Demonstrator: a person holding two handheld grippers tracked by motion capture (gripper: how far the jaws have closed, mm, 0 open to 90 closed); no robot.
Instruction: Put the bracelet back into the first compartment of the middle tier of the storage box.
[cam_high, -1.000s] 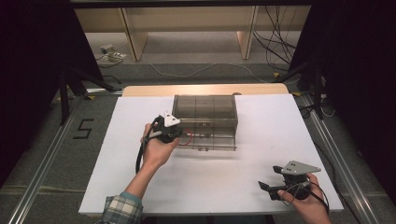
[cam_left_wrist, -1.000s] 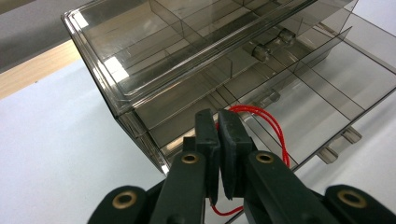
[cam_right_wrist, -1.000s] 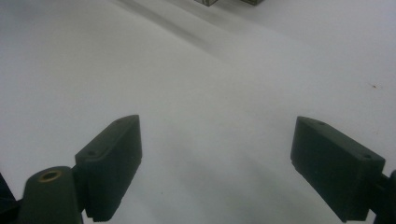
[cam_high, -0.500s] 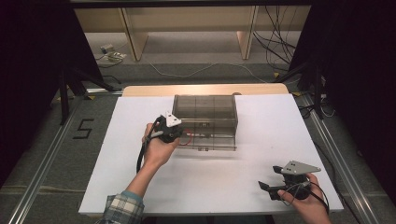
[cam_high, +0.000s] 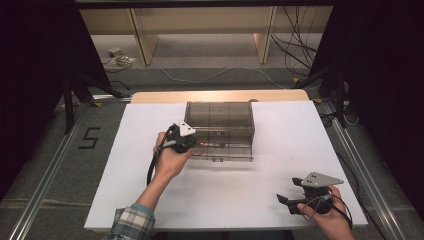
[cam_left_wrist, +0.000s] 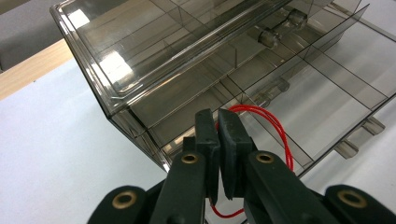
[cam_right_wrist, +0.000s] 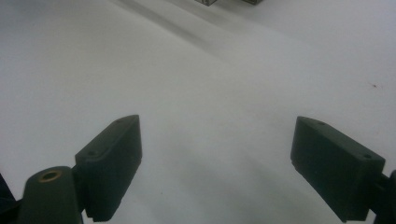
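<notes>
Left gripper (cam_left_wrist: 218, 140) clenched on red wire loop (cam_left_wrist: 275, 128), holding it over the smoked organizer box's (cam_high: 220, 127) open drawer for stowing; right gripper (cam_right_wrist: 217, 163) released, parked on table (cam_high: 280, 195).

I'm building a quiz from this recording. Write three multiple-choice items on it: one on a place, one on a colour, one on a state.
1. Where is the left gripper?
A. at the front left corner of the smoky clear drawer box
B. at the table's far right edge
C. on the floor

2. What colour is the thin cord between the left gripper's jaws?
A. blue
B. red
C. yellow

3. How do the right gripper's jaws stand?
A. shut on the cord
B. shut on nothing
C. wide open over the bare white table

Answers:
1. A, since the high view shows that hand against the box's front left corner.
2. B, since the left gripper view shows a red loop running from the closed jaws into the open bottom drawer.
3. C, since the right gripper view shows both pads far apart with nothing between them.
</notes>
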